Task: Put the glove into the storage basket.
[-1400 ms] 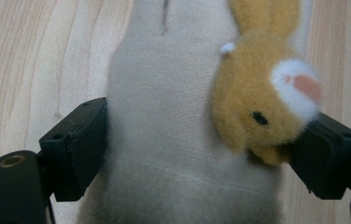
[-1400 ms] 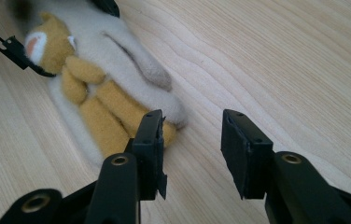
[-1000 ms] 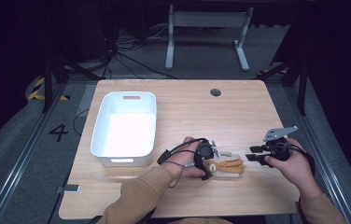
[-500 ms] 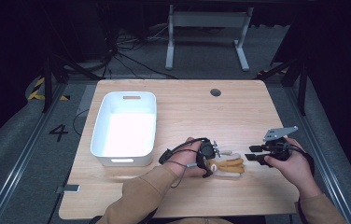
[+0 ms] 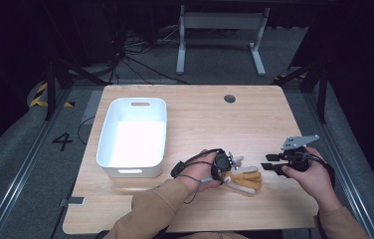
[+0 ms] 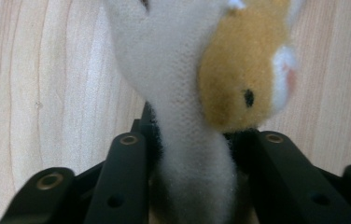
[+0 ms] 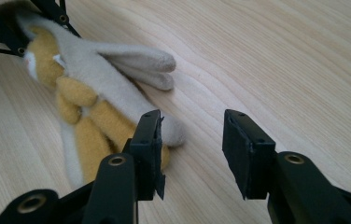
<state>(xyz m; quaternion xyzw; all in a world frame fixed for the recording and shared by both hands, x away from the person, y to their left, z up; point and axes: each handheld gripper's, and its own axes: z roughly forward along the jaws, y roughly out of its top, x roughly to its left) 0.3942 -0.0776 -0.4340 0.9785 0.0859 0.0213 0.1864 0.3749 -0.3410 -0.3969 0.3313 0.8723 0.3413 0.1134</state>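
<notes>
A tan and cream plush toy (image 5: 244,180) lies on the wooden table (image 5: 200,114) near its front edge. My left gripper (image 5: 230,164) is shut on the toy's head end. In the left gripper view the cream neck and tan face of the plush toy (image 6: 187,93) sit between the two black jaws of the left gripper (image 6: 194,140). My right gripper (image 5: 266,167) stands open just right of the toy. In the right gripper view its gripper (image 7: 191,140) holds nothing, and its left jaw is close beside the legs of the plush toy (image 7: 94,88).
A white plastic bin (image 5: 106,144) stands on the left half of the table and holds nothing. A round cable hole (image 5: 230,98) sits near the far edge. A metal stand (image 5: 220,30) is on the floor beyond the table.
</notes>
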